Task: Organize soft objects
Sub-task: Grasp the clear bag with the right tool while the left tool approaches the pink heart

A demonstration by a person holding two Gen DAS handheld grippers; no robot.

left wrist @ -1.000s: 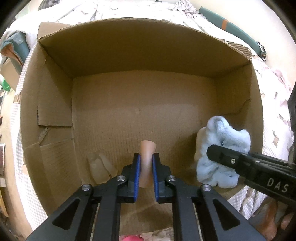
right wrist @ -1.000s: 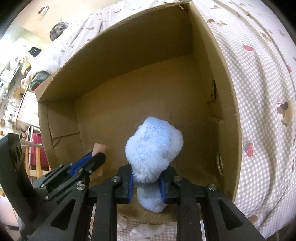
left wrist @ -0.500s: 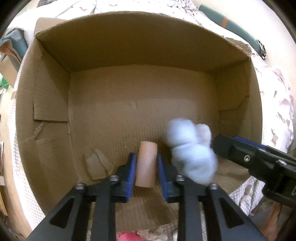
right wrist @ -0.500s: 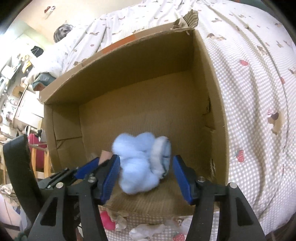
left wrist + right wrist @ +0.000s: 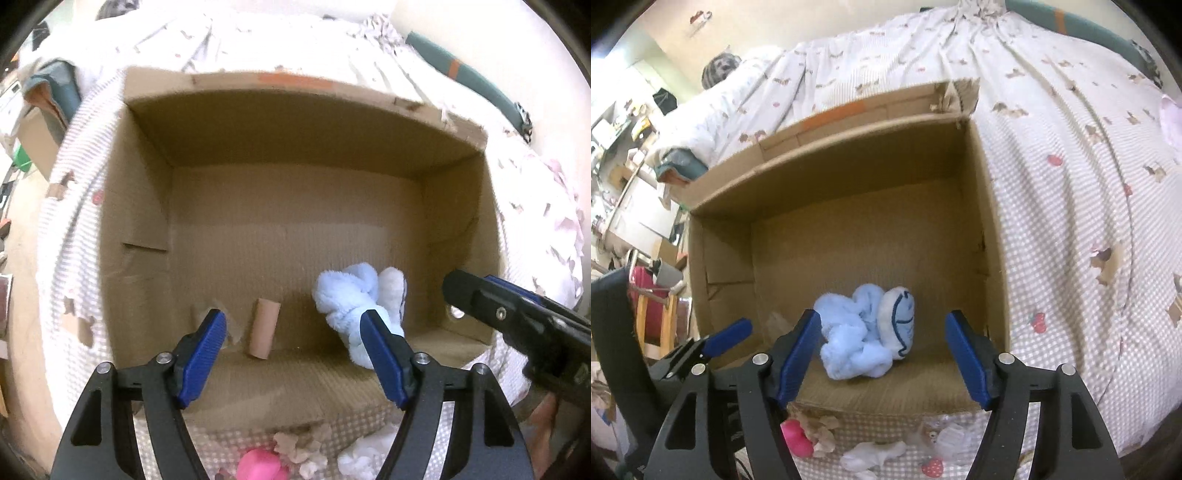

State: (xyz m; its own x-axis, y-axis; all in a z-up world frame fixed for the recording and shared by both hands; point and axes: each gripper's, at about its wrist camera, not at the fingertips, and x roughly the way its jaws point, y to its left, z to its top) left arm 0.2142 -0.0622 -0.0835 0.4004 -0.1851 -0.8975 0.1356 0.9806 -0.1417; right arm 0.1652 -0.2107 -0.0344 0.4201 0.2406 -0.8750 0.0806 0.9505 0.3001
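Both grippers hung over the near rim of the cardboard box (image 5: 147, 206). The left gripper (image 5: 293, 350) had its fingers spread wide, empty; so did the right gripper (image 5: 882, 354). The light-blue plush toy (image 5: 866, 339) and a small tan roll (image 5: 263, 328) lay apart on the box floor near the front wall.

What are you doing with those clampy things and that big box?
A person is tidying soft things into a cardboard box that sits on a bed, holding a gripper in each hand. Both the left gripper and the right gripper are open and hold nothing. A fluffy blue plush toy and a small tan roll lie on the box floor near the front. A pink toy and some white bits wait on the bed in front of the box.
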